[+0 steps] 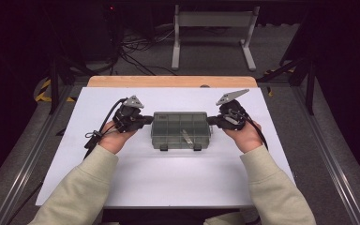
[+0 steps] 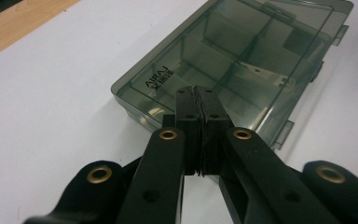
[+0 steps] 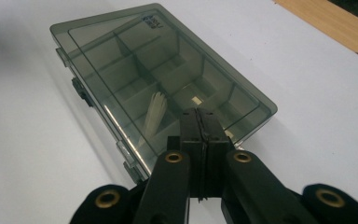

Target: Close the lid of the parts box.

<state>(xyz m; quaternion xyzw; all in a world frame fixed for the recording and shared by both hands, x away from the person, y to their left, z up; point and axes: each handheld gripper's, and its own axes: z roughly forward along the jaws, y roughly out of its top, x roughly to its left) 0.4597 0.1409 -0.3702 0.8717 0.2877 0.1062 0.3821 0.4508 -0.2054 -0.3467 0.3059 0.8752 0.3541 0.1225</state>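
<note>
A smoky see-through compartment box (image 1: 181,130) lies shut in the middle of the white table top (image 1: 168,173). A pale flat piece (image 1: 186,136) rests in one of its front compartments. My left gripper (image 1: 149,120) points at the box's left short end, jaws shut with nothing between them. My right gripper (image 1: 210,120) mirrors it at the right short end, also shut and empty. In the left gripper view the closed tips (image 2: 197,93) overlap the box (image 2: 261,42) at its near end. In the right gripper view the tips (image 3: 199,116) do the same on the box (image 3: 135,60); the pale piece (image 3: 155,114) shows through the lid. Whether either touches I cannot tell.
Two latches (image 1: 164,147) stick out of the box's front side. A wooden strip (image 1: 168,81) runs along the table's far edge. Beyond it a white metal stand (image 1: 213,28) and cables (image 1: 136,47) sit on the dark floor.
</note>
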